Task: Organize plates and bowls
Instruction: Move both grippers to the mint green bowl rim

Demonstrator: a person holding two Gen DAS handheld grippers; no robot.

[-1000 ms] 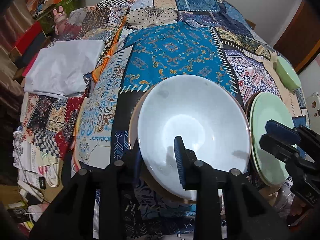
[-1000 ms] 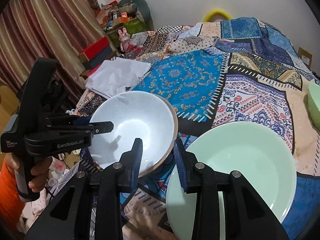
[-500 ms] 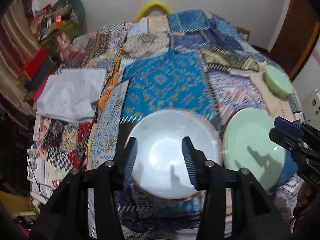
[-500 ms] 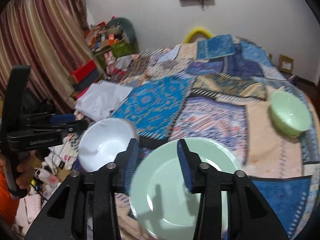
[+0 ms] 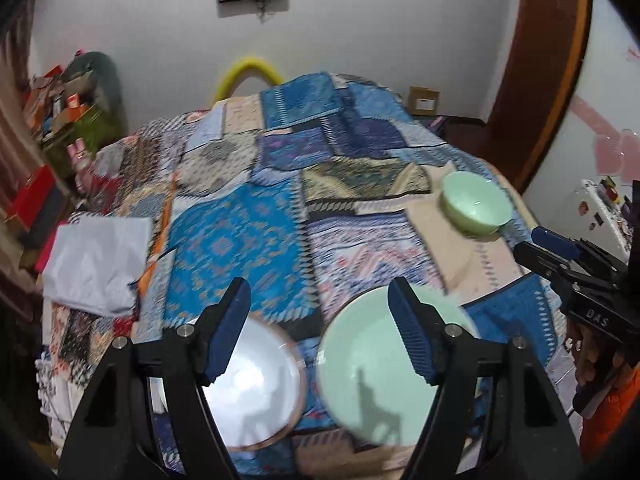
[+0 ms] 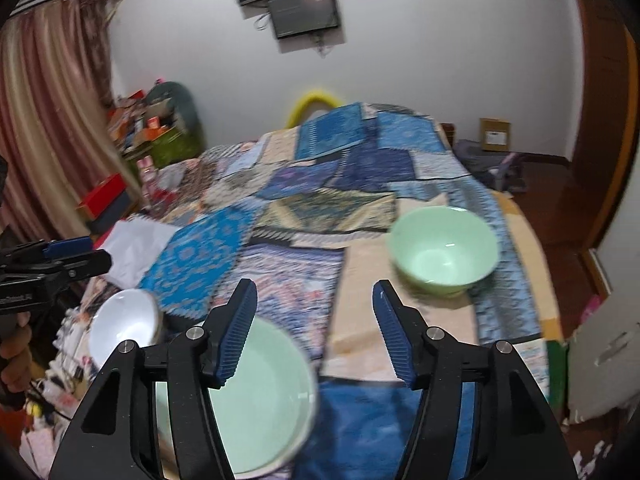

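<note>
White plate [image 5: 256,384] & green plate [image 5: 376,372] lie side by side on quilt [image 5: 240,248], unstacked. Green bowl [image 6: 444,250] sits apart, prob. next. Left gripper [image 5: 320,324] & right gripper [image 6: 314,328] opening, both empty.

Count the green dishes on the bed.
2: a green plate at the near edge beside the white plate, and a green bowl farther back on the right. None appears hidden.

A dark wall-mounted screen [image 6: 304,12] hangs on the white wall [image 6: 440,40] above the patchwork-covered bed [image 6: 360,160]; pink striped curtains [image 6: 44,120] hang left of it.
</note>
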